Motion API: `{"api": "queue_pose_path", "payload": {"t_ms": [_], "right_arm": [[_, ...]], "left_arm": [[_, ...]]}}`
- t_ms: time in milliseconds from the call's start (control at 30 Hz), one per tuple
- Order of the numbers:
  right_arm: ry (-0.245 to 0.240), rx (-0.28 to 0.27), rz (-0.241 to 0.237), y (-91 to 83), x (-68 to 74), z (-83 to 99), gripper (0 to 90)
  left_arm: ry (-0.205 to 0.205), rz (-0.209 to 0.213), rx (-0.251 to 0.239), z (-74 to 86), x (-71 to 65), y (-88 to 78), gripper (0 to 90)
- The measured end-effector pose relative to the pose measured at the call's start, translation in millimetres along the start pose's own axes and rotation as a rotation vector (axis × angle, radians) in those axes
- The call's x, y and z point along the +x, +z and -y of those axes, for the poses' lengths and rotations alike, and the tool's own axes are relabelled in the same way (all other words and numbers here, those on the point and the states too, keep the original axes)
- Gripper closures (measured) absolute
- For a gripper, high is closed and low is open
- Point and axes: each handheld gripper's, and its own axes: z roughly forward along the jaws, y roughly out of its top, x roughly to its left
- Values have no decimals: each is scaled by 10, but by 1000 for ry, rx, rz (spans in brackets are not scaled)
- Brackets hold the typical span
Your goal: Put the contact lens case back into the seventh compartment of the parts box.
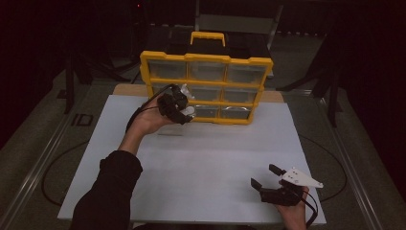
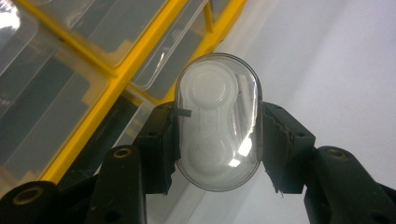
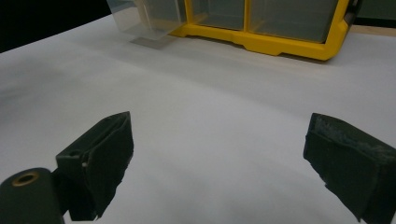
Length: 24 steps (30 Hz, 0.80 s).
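You had the left gripper (image 2: 217, 140) pinching a small clear case (image 2: 217, 121) by its long sides, held up before the yellow drawer cabinet (image 1: 206, 86), likely to drop it into a drawer. Your right gripper (image 1: 268, 176) rested low over the desk (image 1: 201, 163), fingers spread and empty, out of the way.

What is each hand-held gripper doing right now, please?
Left hand-held gripper: closed on a clear oval case, held by the organizer.
Right hand-held gripper: open, empty, over the table.
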Motion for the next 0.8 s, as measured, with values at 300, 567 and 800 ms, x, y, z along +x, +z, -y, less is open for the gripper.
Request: {"api": "queue_pose_path", "payload": {"t_ms": [300,567,800], "right_arm": [[0,2,-3,5,1,1,83],[-1,3,-4,6,-1,2,83],[2,4,-2,7,-3,2,83]], "left_arm": [[-43,-34,19,121,143,6,499],[-90,-56,39,269,268,54,499],[-127,-78,54,383,348,100,499]]}}
